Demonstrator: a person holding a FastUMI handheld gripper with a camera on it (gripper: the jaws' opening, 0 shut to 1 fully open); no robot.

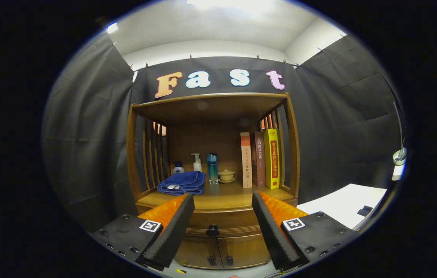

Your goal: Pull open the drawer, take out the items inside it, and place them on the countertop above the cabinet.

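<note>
2 fingers of gripper [223, 214] spread wide, holding nothing, lined up on drawer knob [212, 230] just ahead between them, likely for a pull. Drawer [222, 224] shut. Beyond: countertop [226, 197] with blue towel [182, 182], bottles, books [260, 159].

- The gripper view looks level, straight at the wooden cabinet [212, 170] front, from near.
- Fingers of the gripper [223, 216] spread at 7 and 5 o'clock; the drawer knob [212, 230] sits at 6 o'clock between them.
</note>
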